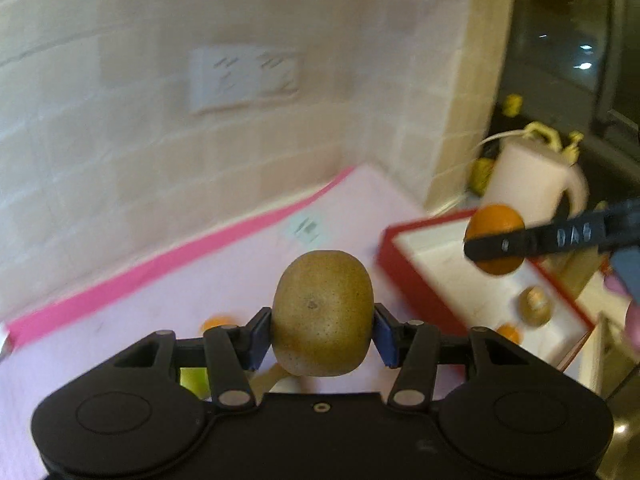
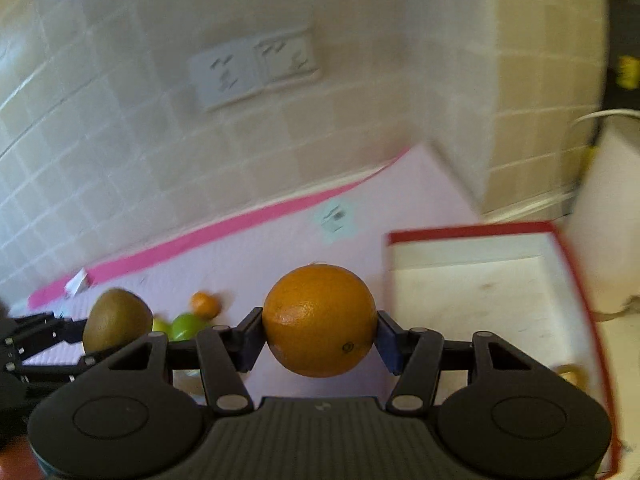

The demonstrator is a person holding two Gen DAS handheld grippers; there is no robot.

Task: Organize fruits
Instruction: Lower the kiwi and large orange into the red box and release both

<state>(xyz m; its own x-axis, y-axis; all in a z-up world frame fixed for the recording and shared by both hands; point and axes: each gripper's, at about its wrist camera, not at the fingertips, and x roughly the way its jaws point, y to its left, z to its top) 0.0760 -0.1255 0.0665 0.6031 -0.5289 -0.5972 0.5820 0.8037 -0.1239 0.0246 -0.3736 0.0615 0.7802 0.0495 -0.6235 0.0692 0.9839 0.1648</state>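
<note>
My left gripper (image 1: 322, 338) is shut on a brown kiwi (image 1: 322, 312), held in the air above the pink mat (image 1: 200, 280). My right gripper (image 2: 320, 340) is shut on an orange (image 2: 320, 320), also lifted off the mat. In the left wrist view the orange (image 1: 496, 218) hangs over the red-rimmed white tray (image 1: 404, 276) at the right. In the right wrist view the kiwi (image 2: 116, 318) shows at the left. On the mat lie a small orange fruit (image 2: 205, 305) and green fruits (image 2: 186, 326).
The tray (image 2: 472, 232) holds a kiwi (image 1: 535, 306) and a small orange fruit (image 1: 510, 334). A white kettle (image 1: 532, 184) stands behind the tray. A tiled wall with sockets (image 2: 256, 66) backs the mat. A white label (image 2: 336, 216) sticks to the mat.
</note>
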